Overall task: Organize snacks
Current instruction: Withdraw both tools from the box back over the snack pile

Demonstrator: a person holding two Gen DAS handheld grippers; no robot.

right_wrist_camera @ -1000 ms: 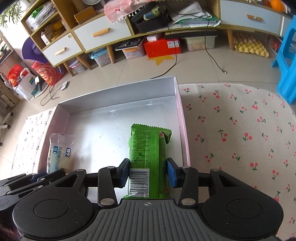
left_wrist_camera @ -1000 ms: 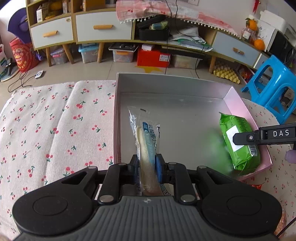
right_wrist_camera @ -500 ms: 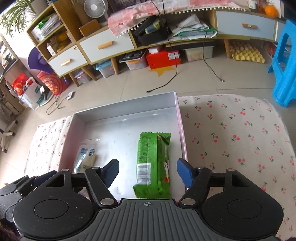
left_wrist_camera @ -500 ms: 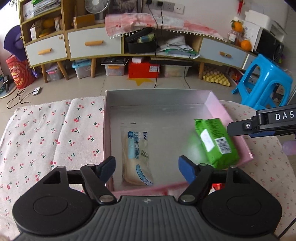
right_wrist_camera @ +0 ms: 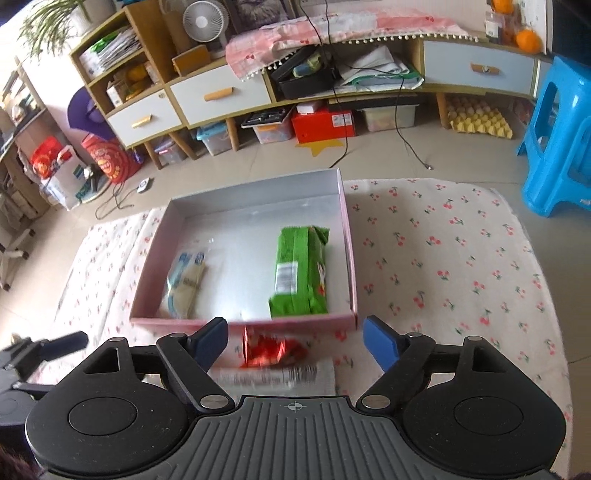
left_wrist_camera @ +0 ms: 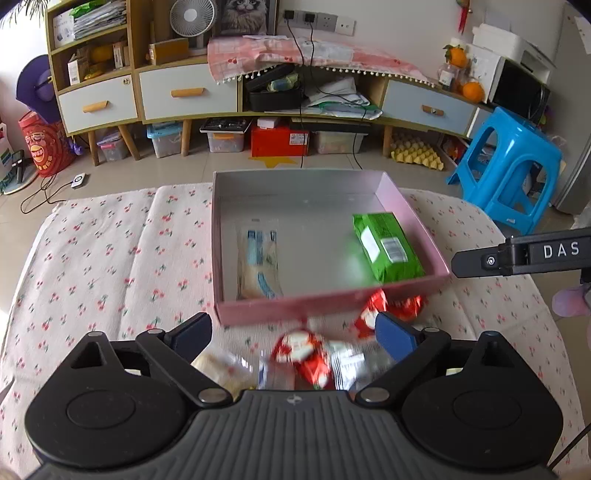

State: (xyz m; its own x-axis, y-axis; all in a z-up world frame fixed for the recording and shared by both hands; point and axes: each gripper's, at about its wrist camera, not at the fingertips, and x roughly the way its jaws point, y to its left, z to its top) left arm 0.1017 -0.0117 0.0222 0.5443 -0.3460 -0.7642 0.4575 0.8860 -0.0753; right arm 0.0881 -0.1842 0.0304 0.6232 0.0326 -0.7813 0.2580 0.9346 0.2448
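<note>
Covering the table: a cherry-print cloth (left_wrist_camera: 92, 258), creased lengthwise left of centre. Beyond its far edge, tiled floor (right_wrist_camera: 369, 162), then a long low cabinet (left_wrist_camera: 184, 92) with drawers, bins beneath, a fan (left_wrist_camera: 190, 18) on top; blue stool (left_wrist_camera: 509, 166) off the far right corner.

Standing at the table's middle, reaching its far edge: a pink box (left_wrist_camera: 424, 229), silver inside. Lying flat in it, well apart: clear packet (left_wrist_camera: 258, 266) by the left wall, green packet (left_wrist_camera: 386, 247) by the right wall. Bare floor of the box between them and behind them.

Heaped just outside the box's near wall: red-and-white snacks (left_wrist_camera: 306, 350) and a pale wrapper (right_wrist_camera: 280, 374), blurred.

Left tongs (left_wrist_camera: 293, 328) opening wide, nothing gripped, hovering over the heap. Right tongs (right_wrist_camera: 295, 338) opening too, empty, above the red snack at the near wall. Cloth to the right of the box bare to its edge.
</note>
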